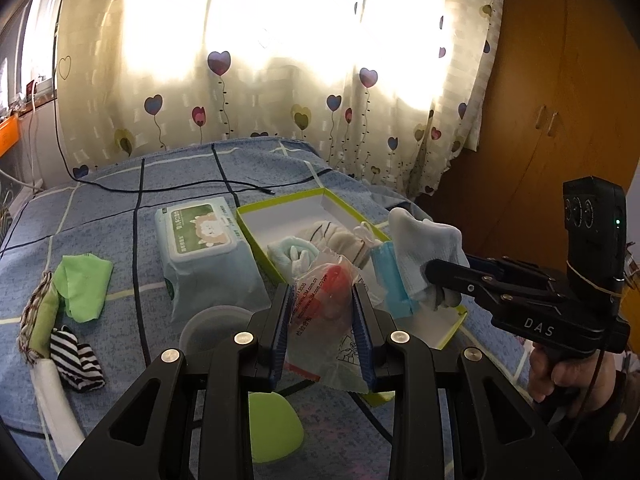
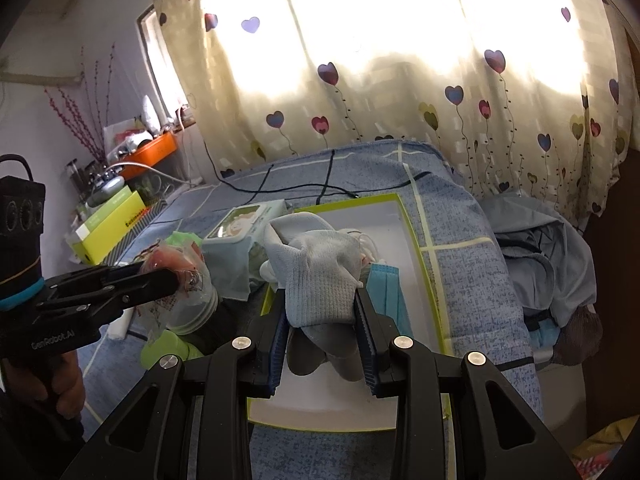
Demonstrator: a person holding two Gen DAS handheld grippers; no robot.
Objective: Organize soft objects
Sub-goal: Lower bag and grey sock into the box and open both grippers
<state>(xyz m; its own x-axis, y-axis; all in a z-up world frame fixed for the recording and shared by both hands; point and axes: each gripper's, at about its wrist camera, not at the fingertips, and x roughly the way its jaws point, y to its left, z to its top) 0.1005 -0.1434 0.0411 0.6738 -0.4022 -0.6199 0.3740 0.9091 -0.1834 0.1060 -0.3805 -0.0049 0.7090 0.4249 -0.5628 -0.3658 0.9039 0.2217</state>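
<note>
Two soft items are held above a bed: a clear packet [image 1: 325, 320] with something red inside is pinched between the blue pads of the left gripper [image 1: 322, 334], and a pale glove [image 2: 320, 276] is clamped between the pads of the right gripper [image 2: 322, 340], its fingers hanging below the jaws. Both are held over the near end of a green-rimmed box [image 1: 280, 202] with a white floor, the glove just right of the packet in the left view. Inside the box a rolled light-blue cloth [image 1: 294, 256], a beige bundle [image 1: 340, 238] and a blue mask [image 1: 394, 280] are seen lying close together. Just left of the box a wipes pack [image 1: 208, 252] is lying flat. Farther left, a green cloth [image 1: 84, 284], a striped sock [image 1: 78, 358] and a woven strip [image 1: 36, 320] are spread on the blue checked blanket [image 1: 120, 208]. A black cable [image 1: 180, 188] is draped across the blanket behind them, before a heart-printed curtain [image 1: 280, 80].
</note>
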